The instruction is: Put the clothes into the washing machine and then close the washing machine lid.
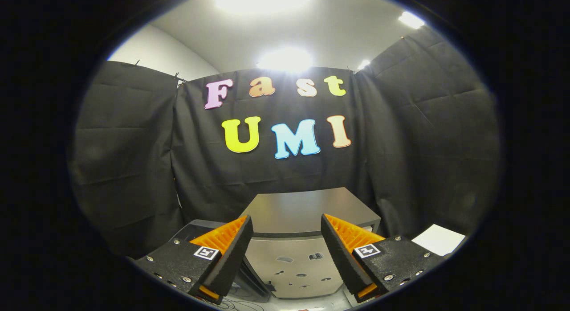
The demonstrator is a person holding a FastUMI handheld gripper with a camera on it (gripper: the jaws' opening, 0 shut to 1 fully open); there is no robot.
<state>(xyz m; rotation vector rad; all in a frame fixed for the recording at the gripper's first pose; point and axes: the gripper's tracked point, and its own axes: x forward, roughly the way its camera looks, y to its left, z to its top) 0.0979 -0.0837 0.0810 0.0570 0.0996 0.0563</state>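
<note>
Gripper view: gripper point(287, 226) held level, fingers spread wide, nothing between them; washing machine point(307, 213) just ahead, seen between fingers, grey flat top facing up, lid appears down; pale front panel point(294, 262) below top edge, small dark marks scattered on it; dark tray-like object point(196, 228) left of machine, partly hidden behind left finger; white sheet point(438, 239) beyond right finger, beside machine; black cloth wall point(133, 168) behind; ceiling lights point(285, 59) glaring above; clothes cannot be made out.
</note>
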